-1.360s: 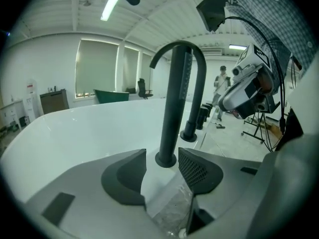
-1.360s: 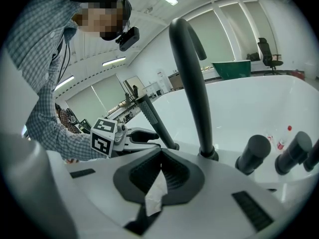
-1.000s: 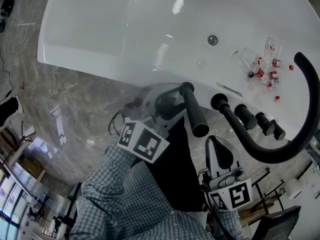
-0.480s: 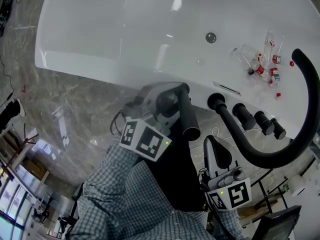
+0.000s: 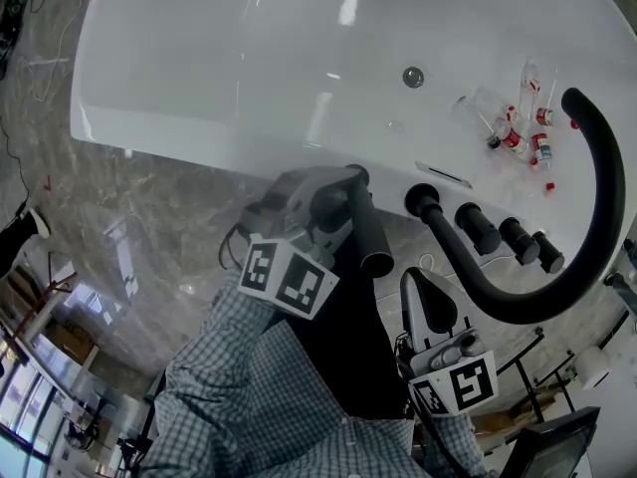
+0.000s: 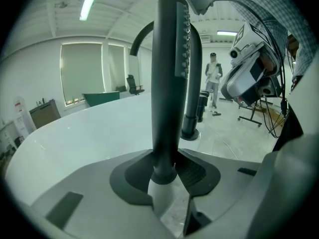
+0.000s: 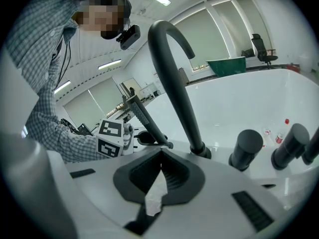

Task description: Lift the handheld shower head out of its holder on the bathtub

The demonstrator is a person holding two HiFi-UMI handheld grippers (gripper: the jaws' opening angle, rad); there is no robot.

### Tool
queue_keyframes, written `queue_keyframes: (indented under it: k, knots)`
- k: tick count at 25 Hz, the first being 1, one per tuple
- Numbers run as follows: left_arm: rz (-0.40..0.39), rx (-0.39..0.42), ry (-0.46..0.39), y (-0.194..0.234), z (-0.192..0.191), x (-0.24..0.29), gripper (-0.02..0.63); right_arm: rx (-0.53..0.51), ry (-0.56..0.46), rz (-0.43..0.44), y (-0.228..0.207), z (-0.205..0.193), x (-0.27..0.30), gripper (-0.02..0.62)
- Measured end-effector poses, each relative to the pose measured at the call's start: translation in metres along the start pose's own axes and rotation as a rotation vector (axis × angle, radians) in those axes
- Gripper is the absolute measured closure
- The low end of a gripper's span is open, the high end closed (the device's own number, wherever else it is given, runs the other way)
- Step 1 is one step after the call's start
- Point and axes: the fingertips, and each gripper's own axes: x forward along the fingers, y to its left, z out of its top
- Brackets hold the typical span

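Observation:
The black handheld shower head [image 5: 364, 222] stands as a long wand on the white bathtub's [image 5: 199, 68] near rim, its foot in the holder [image 5: 351, 176]. My left gripper [image 5: 341, 195] is at the wand's lower end. In the left gripper view the wand [image 6: 167, 83] rises straight up between the dark pads [image 6: 197, 171], which are closing and touch both of its sides. My right gripper [image 5: 430, 302] hangs lower right of the wand, shut with nothing in it [image 7: 162, 156]. From the right gripper view the wand [image 7: 144, 116] leans left of the spout.
A black arched spout [image 5: 587, 237] curves over the rim at right, with three black knobs [image 5: 478, 227] beside its foot. Small bottles [image 5: 518, 132] lie in the tub near the drain [image 5: 412, 77]. Marble floor lies below the rim. A person [image 6: 213, 76] stands far off.
My left gripper has drawn in closer round the wand's lower end. The right gripper has stayed where it was.

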Motion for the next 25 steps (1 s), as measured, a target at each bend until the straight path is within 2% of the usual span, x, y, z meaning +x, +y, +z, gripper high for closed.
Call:
queue_keyframes:
  k: [4,21,25]
  knots:
    - [-0.017,0.027,0.012,-0.004,0.003,-0.004,0.466,-0.013,-0.013,-0.001,0.004,0.005,-0.003,0.581]
    - [0.004,0.017,0.017,-0.007,0.021,-0.051,0.466,-0.076,-0.07,-0.021,0.025,0.039,-0.026,0.58]
    - [0.007,-0.013,0.011,-0.005,0.032,-0.067,0.466,-0.089,-0.089,-0.024,0.033,0.049,-0.031,0.58]
